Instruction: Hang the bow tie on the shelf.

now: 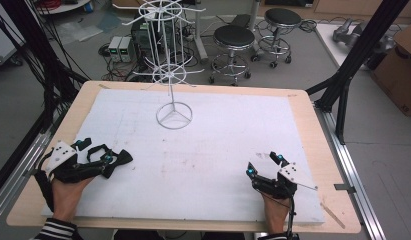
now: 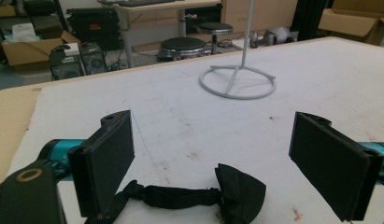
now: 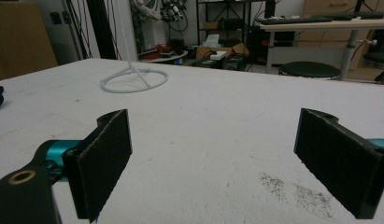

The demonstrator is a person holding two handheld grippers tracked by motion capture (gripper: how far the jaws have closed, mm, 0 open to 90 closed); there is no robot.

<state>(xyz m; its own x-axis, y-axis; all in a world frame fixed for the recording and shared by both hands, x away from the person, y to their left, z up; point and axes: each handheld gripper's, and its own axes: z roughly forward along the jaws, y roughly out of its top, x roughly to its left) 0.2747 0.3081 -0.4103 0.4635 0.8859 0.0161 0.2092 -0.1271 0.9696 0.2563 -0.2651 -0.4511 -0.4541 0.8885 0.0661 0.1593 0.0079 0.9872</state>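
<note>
Two sets of fingers stand spread wide, gripping nothing. A black cloth (image 2: 194, 196) lies on the counter (image 1: 203, 150) between the fingers of the left gripper (image 1: 105, 160). The right gripper (image 1: 265, 167) rests at five o'clock, the white wire rack (image 1: 170, 65) at twelve.

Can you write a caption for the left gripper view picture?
Open left gripper over a black bow tie, white wire rack beyond.

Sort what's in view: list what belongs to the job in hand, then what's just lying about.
In the job:
black bow tie
white wire rack
left gripper, open around the bow tie
right gripper, open

Lying about:
stools
cardboard box
</note>
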